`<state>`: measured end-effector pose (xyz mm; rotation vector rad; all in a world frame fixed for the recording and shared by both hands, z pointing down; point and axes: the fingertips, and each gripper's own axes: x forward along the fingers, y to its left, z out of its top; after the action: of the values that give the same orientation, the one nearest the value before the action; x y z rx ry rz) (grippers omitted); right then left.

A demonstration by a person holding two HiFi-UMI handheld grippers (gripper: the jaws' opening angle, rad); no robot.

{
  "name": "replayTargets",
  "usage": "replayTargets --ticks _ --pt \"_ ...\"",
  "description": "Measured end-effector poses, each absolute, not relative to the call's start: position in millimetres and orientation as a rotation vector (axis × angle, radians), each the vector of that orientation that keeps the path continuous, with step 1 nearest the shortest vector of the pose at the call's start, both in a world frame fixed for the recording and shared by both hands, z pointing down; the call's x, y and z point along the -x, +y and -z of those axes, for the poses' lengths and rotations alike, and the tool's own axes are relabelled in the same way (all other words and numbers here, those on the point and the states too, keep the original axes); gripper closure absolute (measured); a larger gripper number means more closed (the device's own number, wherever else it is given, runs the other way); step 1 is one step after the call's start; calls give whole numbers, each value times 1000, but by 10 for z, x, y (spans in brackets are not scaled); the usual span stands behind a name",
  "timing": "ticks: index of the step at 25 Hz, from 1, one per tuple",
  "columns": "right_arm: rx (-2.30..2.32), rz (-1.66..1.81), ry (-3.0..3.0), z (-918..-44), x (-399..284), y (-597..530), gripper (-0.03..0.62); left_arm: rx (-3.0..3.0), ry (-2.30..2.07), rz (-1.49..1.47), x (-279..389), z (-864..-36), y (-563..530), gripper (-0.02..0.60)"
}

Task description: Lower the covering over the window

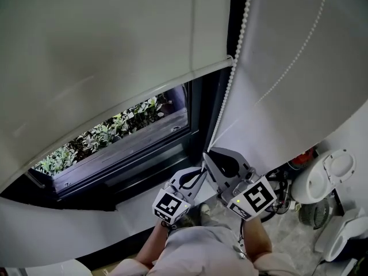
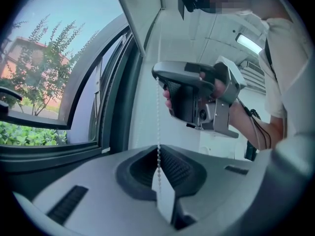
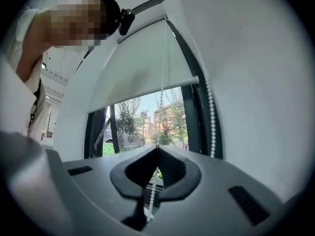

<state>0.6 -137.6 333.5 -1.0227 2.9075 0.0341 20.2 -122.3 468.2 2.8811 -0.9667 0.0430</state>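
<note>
While the roller blind point(image 1: 103, 56) hangs only part way down, with its bottom bar point(image 1: 192, 72) well above the sill, the lower part of the window point(image 1: 115, 140) is uncovered. I judge the task partly done.

Both tongs pinch the same run of bead chain point(image 1: 230, 91) at the window's right edge. The right tongs point(image 1: 207, 155) are pressed together on it higher up. The left tongs point(image 1: 200, 174) are clamped on it just below. In the left gripper view the chain rises straight from my left tongs point(image 2: 158, 150) to the right ones point(image 2: 156, 76).

Risks as I read them:
- The pads close on small round beads. A hard pull could let the chain slip through, most likely at the right tongs point(image 3: 157, 147).
- If I pull with the upper tongs while the lower pair stays clamped, the short stretch between them goes slack and may snag.
- A second run point(image 3: 211, 112) hangs free by the frame. If the held run is the wrong one, the blind goes up.
- Pulling out from the wall instead of straight down could jam the chain at the roller, which is out of view.
</note>
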Motion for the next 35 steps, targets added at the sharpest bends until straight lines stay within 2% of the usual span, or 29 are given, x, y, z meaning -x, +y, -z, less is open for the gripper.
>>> replayTargets --ticks 35 --pt "1026 297 3009 -4638 42 -1307 599 -2730 -942 -238 -176 -6004 -1152 560"
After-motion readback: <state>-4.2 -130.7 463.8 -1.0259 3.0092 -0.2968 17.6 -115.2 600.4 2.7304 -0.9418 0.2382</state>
